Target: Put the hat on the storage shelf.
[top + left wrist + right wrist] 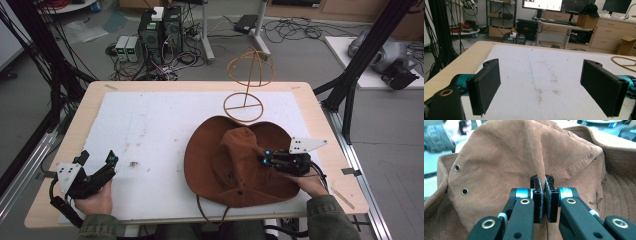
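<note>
The hat (235, 165) is rust brown suede all over, with thread-coloured stitching along its seams, dull metal eyelets (457, 168) on the crown and a brown cord at its edge. The stand (245, 80) behind it is tan, like bent cane. A white mat (150, 125), smudged with brownish stains and a faint blue line, covers the pale wood table (90, 107). The right gripper (543, 195) is black with teal bands and brass-coloured rivets, and has a light grey plate on top. The left gripper (544, 85) is black as well, with teal at the joints. Both sleeves are olive green.
</note>
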Demonstrator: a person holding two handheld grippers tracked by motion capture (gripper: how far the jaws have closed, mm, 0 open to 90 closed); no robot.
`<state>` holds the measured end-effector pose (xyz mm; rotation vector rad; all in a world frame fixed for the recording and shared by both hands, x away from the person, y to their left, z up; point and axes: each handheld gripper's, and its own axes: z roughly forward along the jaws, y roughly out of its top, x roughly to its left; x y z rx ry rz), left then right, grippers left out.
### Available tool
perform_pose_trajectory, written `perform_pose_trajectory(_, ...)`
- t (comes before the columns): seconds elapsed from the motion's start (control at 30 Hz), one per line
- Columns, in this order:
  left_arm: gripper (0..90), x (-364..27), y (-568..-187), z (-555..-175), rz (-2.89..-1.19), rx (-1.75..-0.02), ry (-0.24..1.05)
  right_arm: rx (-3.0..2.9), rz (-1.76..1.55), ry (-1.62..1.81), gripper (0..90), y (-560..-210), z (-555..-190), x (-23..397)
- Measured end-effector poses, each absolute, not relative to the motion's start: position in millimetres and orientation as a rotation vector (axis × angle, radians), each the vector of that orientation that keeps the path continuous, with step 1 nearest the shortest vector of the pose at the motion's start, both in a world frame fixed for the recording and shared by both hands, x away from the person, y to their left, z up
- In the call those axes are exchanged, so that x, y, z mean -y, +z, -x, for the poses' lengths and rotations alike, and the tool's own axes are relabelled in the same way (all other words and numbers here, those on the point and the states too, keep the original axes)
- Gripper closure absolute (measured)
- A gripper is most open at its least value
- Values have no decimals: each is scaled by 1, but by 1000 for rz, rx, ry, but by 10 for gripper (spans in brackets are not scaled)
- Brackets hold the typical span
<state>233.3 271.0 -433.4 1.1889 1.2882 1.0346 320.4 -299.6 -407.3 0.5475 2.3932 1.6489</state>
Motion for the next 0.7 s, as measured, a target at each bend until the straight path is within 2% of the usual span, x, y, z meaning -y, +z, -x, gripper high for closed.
perform_pose_trajectory(0.37, 167, -273, -434, -233, -1182, -1293, 1031, -2090, -548, 1945, 875, -373, -312, 295)
perform_pose_trajectory(0.7, 166, -275, -434, -233, -1167, -1298, 1025, -1940, -531, 2051, 875, -349, -308, 290)
